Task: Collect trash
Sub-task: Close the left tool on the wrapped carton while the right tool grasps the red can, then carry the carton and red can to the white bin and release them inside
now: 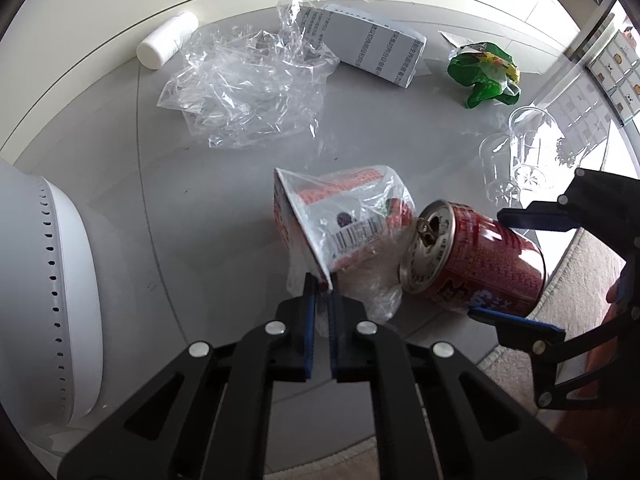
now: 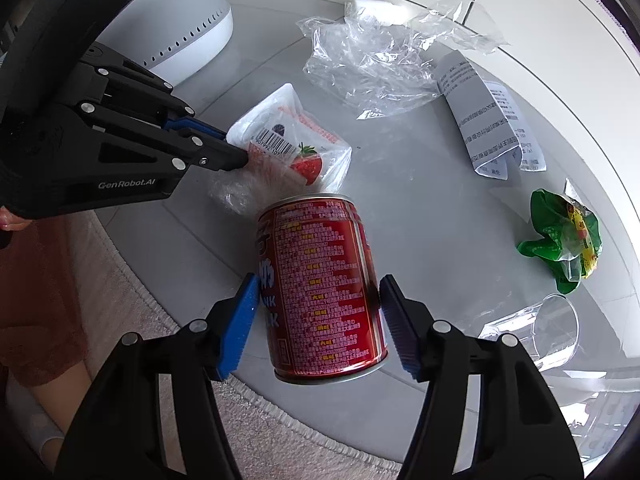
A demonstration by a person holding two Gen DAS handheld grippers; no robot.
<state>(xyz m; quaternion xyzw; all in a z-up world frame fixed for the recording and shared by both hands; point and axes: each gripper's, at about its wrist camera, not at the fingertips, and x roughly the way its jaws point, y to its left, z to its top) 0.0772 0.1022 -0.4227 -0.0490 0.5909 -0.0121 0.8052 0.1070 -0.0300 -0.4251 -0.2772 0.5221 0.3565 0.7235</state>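
Left claw [image 1: 323,300] clamped on strawberry wrapper [image 1: 344,220], right claw [image 2: 316,320] gripping red can [image 2: 320,284], with crumpled plastic [image 1: 248,84], leaflet [image 1: 372,48], green bag [image 1: 486,74] littering far surface [image 1: 200,220].

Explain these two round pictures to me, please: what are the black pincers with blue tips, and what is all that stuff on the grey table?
The pincers are two hand-held grippers; a person squeezes one in each hand, and there is no robot arm. Each carries a fisheye camera looking along its fingers, hence the round, bent pictures. One picture comes from the left gripper, which is pinched shut on the rim of a plastic-wrapped strawberry cup. The other comes from the right gripper, whose blue pads sit on either side of a red drink can, apparently gripping it. Each gripper also shows in the other's picture. On the grey table lie crumpled clear plastic film, a printed paper leaflet, a small white bottle, a green snack wrapper and clear plastic cups. A white perforated bin stands nearby.
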